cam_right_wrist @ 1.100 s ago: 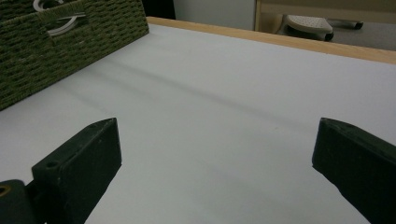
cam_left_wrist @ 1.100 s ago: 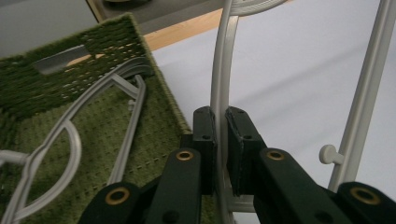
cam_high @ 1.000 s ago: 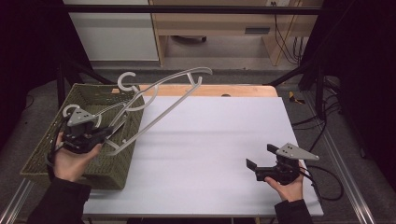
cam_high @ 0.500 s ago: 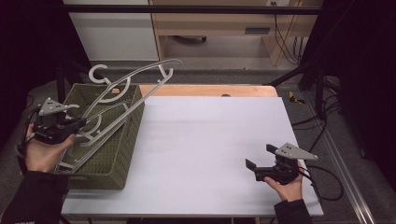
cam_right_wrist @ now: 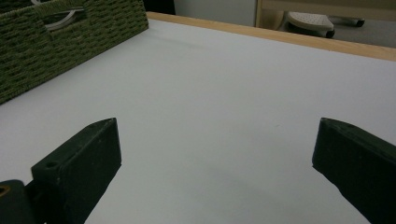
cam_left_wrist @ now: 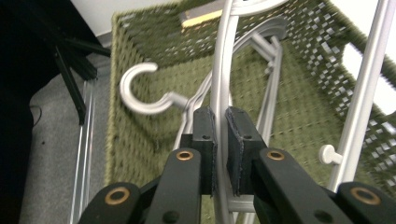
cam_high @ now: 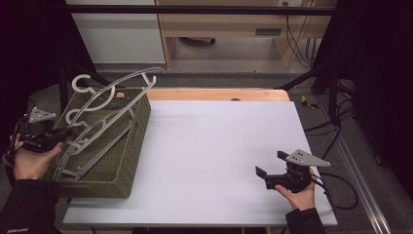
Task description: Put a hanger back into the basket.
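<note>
A green woven basket (cam_high: 132,146) (cam_left_wrist: 303,102) stands on the left side of the white table (cam_high: 219,146). Grey plastic hangers lie in it. My left gripper (cam_high: 65,132) (cam_left_wrist: 220,128) is shut on the arm of one grey hanger (cam_high: 104,95) (cam_left_wrist: 223,60), which tilts up out of the basket with its hook (cam_high: 82,84) to the upper left. A second hanger (cam_high: 97,131) with its hook (cam_left_wrist: 142,93) rests lower in the basket. My right gripper (cam_high: 268,165) (cam_right_wrist: 215,154) stands open near the table's front right, with nothing between its fingers.
The basket's side (cam_right_wrist: 56,42) is to the far left in the right gripper view. A wooden strip (cam_high: 214,93) runs along the table's far edge. Cables (cam_high: 336,190) trail off the right side, beside a metal rail (cam_high: 360,185).
My left gripper has moved left with the hanger in it, from over the basket to its left side. The right gripper has stayed still.
</note>
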### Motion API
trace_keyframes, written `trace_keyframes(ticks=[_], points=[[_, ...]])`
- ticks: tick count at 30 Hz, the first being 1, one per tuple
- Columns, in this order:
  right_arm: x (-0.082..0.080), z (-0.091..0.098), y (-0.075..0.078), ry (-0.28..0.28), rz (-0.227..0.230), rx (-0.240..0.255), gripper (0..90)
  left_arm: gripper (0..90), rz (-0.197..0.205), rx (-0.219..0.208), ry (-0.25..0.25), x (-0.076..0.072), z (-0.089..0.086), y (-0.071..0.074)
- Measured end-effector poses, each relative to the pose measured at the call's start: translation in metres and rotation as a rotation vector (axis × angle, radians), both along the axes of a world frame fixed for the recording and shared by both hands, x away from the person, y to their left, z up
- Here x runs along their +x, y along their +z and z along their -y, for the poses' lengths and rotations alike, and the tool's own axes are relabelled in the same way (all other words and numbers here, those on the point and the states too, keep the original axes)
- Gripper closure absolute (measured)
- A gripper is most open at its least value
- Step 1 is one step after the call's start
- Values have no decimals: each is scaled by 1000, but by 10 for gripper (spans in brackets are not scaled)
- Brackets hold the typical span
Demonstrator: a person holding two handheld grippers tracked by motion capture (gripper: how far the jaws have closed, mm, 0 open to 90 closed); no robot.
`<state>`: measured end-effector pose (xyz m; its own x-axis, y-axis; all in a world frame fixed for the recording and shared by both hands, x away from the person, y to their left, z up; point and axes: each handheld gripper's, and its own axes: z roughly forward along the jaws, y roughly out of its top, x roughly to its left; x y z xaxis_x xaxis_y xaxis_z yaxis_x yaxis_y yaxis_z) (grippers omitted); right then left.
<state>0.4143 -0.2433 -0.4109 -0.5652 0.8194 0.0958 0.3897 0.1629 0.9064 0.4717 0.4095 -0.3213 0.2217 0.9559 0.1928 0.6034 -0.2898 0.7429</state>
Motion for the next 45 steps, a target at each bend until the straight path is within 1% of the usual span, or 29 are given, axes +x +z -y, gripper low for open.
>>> trace_keyframes(ticks=[3,4,7,8,13,16,17,18,19,22,24,27,29,31,35,37,39,42,43,44,45], points=[[0,0,0,2,-3,-4,15,826,-8,8,20,0,-7,-6],[0,0,-1,4,-2,-5,15,826,-10,26,24,0,-9,-7],[0,-1,-1,5,-3,-3,15,826,-13,52,42,0,-14,-12],[0,-1,-1,5,-4,-3,15,826,-22,59,44,0,-16,-13],[0,-1,-1,5,-3,-5,15,826,-34,69,69,-1,-25,-20],[0,-1,-1,4,-6,-5,15,826,-35,91,88,-2,-28,-24],[0,-1,-1,3,-6,-8,15,826,-36,106,91,-3,-29,-25],[0,-1,-1,3,-5,-8,15,826,-42,114,94,-4,-30,-25],[0,-1,-1,3,-6,-4,15,826,-39,120,98,-5,-31,-26],[0,-2,-1,-1,-6,-6,15,826,-52,127,97,-9,-35,-27],[1,-2,-2,2,-5,-10,15,826,-54,142,100,-12,-36,-28],[1,-3,-2,2,-7,-12,15,826,-57,151,104,-16,-40,-28],[1,-2,-2,5,-8,-15,15,826,-61,164,108,-18,-43,-28],[1,-3,-2,5,-10,-11,15,826,-73,181,112,-20,-45,-29],[1,-3,-3,5,-11,-11,15,826,-74,174,112,-19,-41,-35],[1,-3,-3,2,-11,-12,15,826,-80,188,114,-18,-36,-39],[1,-3,-3,2,-11,-14,15,825,-90,189,115,-17,-32,-43],[1,-3,-3,4,-11,-11,15,825,-96,174,126,-16,-29,-49],[1,-3,-3,3,-11,-11,15,825,-102,163,127,-17,-30,-50],[1,-3,-3,3,-10,-11,15,825,-98,155,128,-17,-29,-53],[1,-3,-3,3,-11,-11,15,825,-104,147,129,-18,-29,-54]])
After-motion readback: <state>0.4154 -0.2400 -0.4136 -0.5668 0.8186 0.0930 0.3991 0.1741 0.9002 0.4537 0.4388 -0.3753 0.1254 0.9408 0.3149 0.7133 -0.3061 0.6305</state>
